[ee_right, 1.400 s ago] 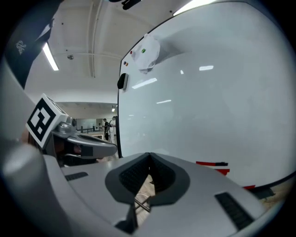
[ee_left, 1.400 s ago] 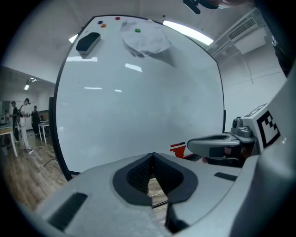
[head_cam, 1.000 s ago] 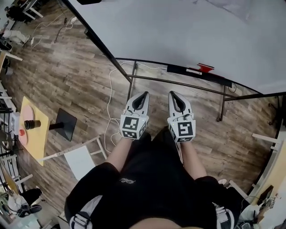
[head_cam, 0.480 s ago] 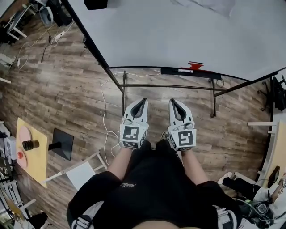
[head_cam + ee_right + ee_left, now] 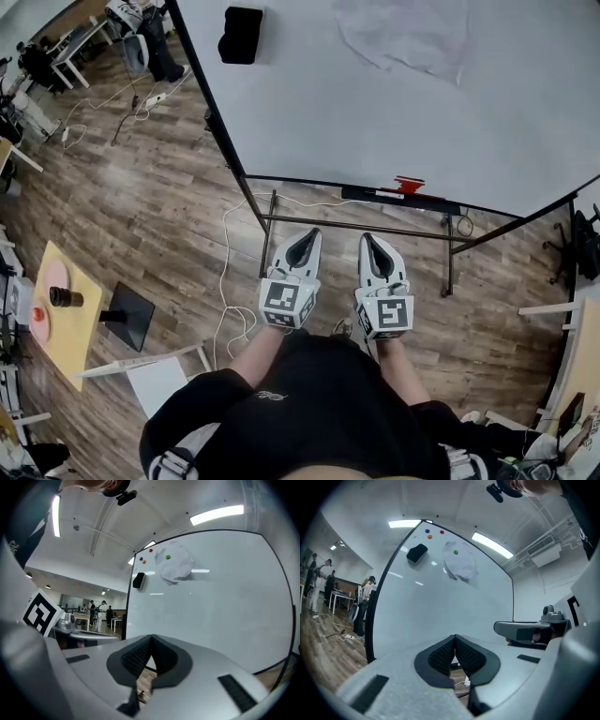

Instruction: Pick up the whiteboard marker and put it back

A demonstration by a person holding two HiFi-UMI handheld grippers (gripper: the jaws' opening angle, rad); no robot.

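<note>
Whiteboard marker [image 5: 388, 194] lies lengthwise on the whiteboard's tray [image 5: 433, 202], ahead of both grippers and well apart. The right gripper [image 5: 367, 238] is nearer than the left gripper [image 5: 312, 233]. Both jaws are closed and empty.

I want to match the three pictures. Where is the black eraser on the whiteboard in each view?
Head view: black eraser at the top edge, left of centre.
Left gripper view: eraser in the upper part, left of centre.
Right gripper view: eraser just left of centre, above the middle.
Shared landmark: crumpled white sheet, right of the eraser in every view.
</note>
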